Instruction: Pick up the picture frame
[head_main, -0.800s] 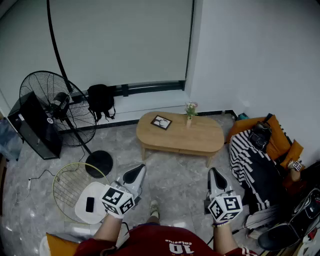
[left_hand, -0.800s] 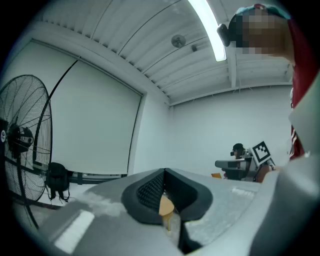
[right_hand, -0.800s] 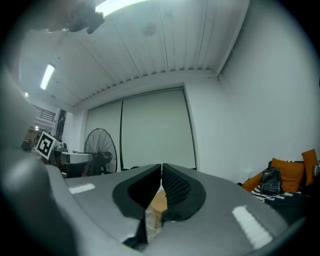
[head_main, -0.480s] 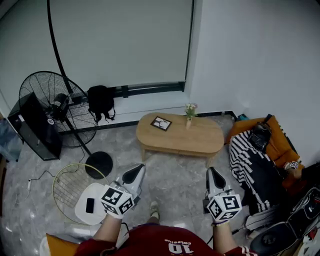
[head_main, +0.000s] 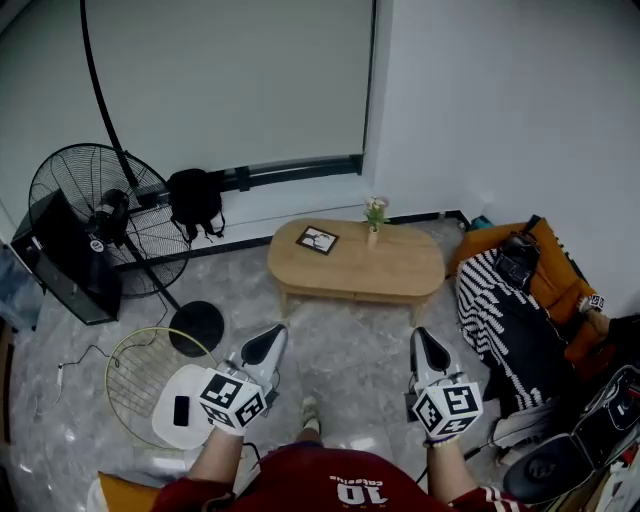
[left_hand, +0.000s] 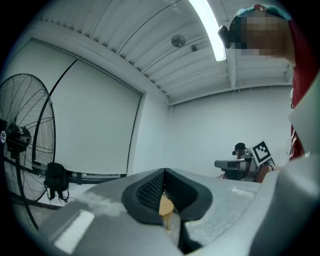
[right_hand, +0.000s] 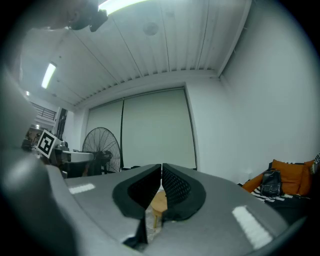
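While the person holds both grippers low and level in front of the body, the picture frame (head_main: 318, 239) lies flat on the oval wooden bench (head_main: 400, 275) at the far side of the room, well apart from both of them. It rests on the bench's left end as the head view shows it, near a small vase with flowers (head_main: 373, 222) that stands upright close to the back edge. The left gripper (head_main: 263, 346) has its jaws together with nothing between them, and the left gripper view shows their dark pads (left_hand: 150, 189) meeting at the tips. The right gripper (head_main: 429, 349) is also closed and empty, its jaws joined at the tips in the right gripper view. Seen from the head, the frame is ahead of the two grippers and between their lines, somewhat closer to the side of the left one, with open grey floor (head_main: 350, 345) between them and the bench. Through the small gap under each pair of tips a piece of the bench appears, but the frame cannot be made out there. A large standing fan (head_main: 85, 215) is at the left wall.
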